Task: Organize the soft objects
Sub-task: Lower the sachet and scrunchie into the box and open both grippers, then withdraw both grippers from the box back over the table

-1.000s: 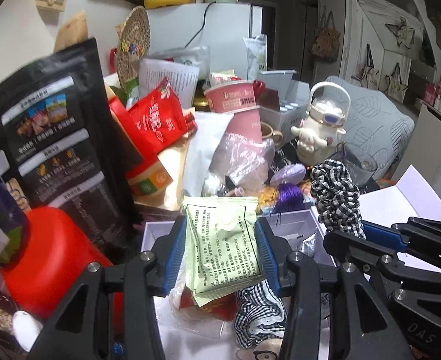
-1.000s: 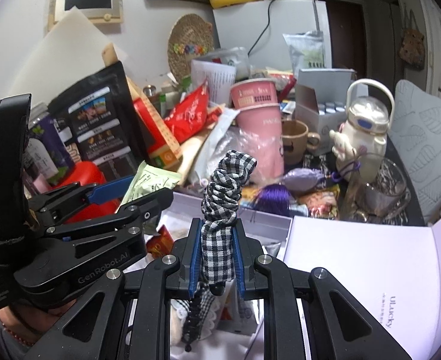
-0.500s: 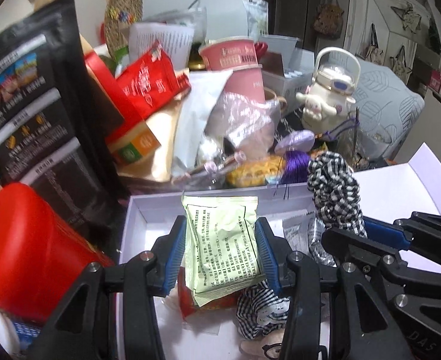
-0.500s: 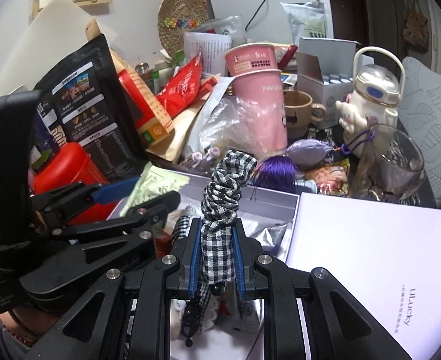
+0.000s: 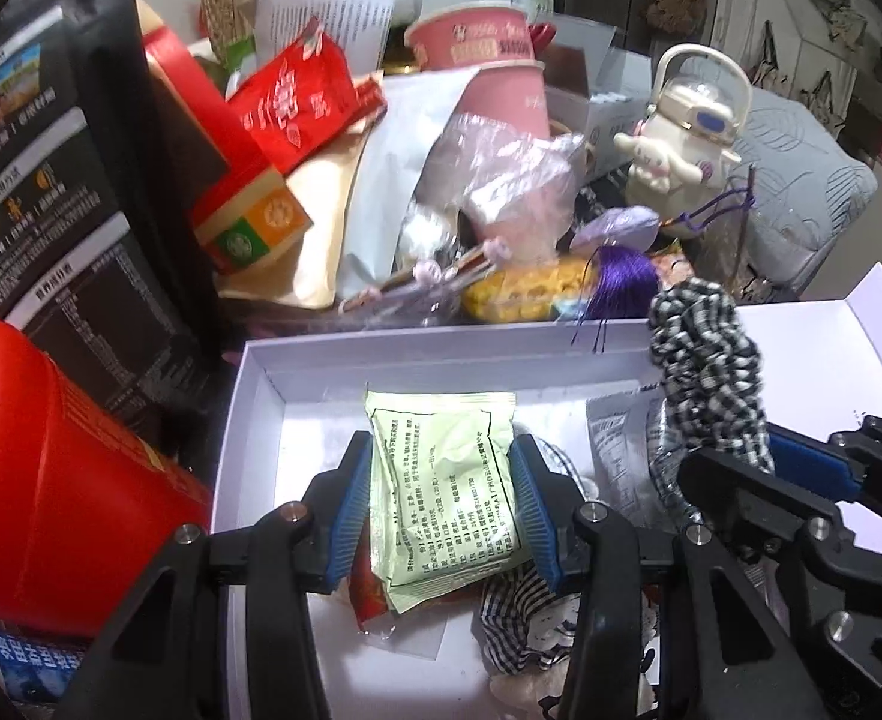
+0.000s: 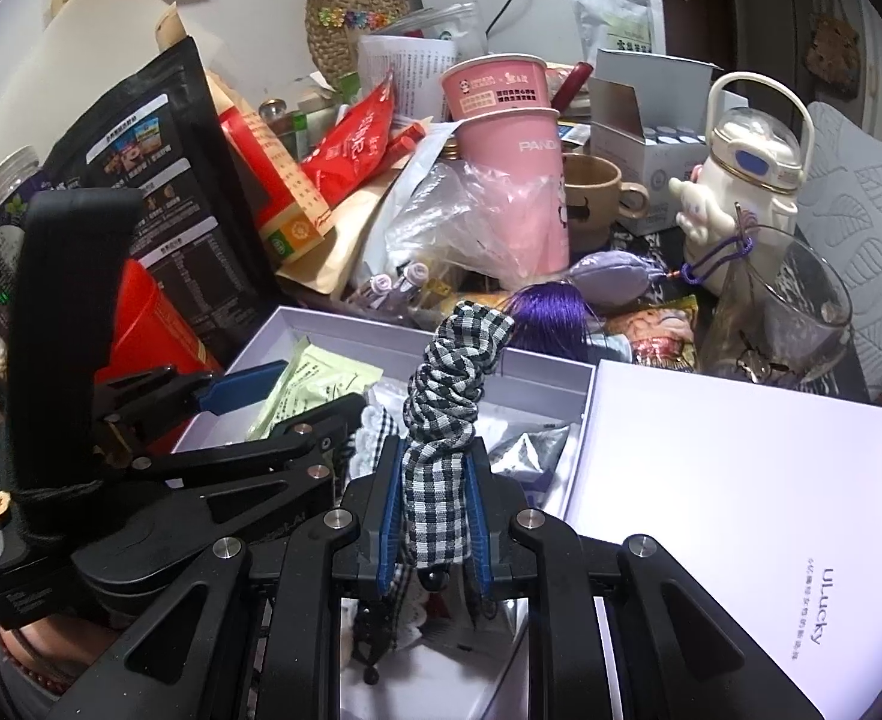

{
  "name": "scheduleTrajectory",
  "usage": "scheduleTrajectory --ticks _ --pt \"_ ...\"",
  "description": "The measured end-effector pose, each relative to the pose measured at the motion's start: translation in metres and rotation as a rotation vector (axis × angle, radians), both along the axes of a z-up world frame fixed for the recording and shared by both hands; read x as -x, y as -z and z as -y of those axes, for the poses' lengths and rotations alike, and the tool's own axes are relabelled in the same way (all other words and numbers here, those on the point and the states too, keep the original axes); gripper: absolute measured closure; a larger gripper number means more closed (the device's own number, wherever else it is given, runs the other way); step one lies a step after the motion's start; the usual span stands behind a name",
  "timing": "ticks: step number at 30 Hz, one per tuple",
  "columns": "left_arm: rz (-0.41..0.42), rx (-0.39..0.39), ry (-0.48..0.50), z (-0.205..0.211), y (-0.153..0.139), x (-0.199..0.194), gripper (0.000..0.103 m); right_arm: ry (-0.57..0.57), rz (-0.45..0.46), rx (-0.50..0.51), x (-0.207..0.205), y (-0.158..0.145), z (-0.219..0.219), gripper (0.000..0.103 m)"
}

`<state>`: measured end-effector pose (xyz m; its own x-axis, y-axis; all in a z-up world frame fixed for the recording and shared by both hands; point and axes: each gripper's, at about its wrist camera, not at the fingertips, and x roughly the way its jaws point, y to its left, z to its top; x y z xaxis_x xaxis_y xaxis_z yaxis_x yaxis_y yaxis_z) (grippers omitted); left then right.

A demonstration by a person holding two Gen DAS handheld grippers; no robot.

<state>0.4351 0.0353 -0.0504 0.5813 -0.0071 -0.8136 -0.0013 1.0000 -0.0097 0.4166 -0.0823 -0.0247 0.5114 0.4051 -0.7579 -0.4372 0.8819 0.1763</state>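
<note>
1. Both grippers have dropped lower and tipped down since a second ago. The white box [image 5: 273, 396] now fills much more of the left view, and the shelf stuff up top has slid out of frame.
2. Left gripper [image 5: 441, 504] is still clamped on the green packet [image 5: 447, 480], which now hangs over the box's inside instead of in front of its far wall.
3. Right gripper [image 6: 435, 510] stays pinched tight on the checkered cloth [image 6: 447, 414], twisted end sticking up, now over the box too.
4. The lid [image 6: 741, 510] sits just right of the box, same as before.
</note>
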Motion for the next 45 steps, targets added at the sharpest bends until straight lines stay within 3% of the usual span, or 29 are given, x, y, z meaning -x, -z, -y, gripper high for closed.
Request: scheduleTrajectory --ticks 6,9,13,15,17,19,22,38,42,45 --pt "0.000 0.005 -0.033 -0.001 -0.008 0.002 0.057 0.003 0.004 0.018 0.001 -0.002 0.001 0.081" --pt "0.027 -0.018 -0.036 0.000 -0.017 0.007 0.056 0.006 0.005 0.020 0.002 -0.004 0.003 0.074" --pt "0.077 -0.056 -0.049 0.001 -0.029 0.013 0.054 0.011 0.020 0.022 0.005 -0.009 0.005 0.072" --pt "0.095 -0.071 -0.051 0.002 -0.033 0.015 0.049 0.018 0.033 0.029 0.007 -0.012 0.007 0.068" --pt "0.120 -0.088 -0.058 0.003 -0.037 0.018 0.032 0.026 0.042 0.034 0.009 -0.015 0.008 0.066" --pt "0.149 -0.119 -0.071 0.004 -0.041 0.020 0.025 0.033 0.045 0.041 0.011 -0.018 0.009 0.065" --pt "0.164 -0.106 -0.063 0.004 -0.046 0.023 0.025 0.033 0.065 0.036 0.015 -0.025 0.011 0.061" --pt "0.290 -0.038 -0.046 0.002 -0.101 0.075 0.025 0.013 0.213 -0.002 0.059 -0.077 0.015 0.060" --pt "0.335 -0.043 -0.039 0.000 -0.117 0.100 0.025 0.003 0.243 -0.038 0.078 -0.090 0.021 0.048" --pt "0.362 -0.046 -0.033 -0.001 -0.129 0.119 0.025 0.003 0.270 -0.036 0.095 -0.100 0.023 0.047"
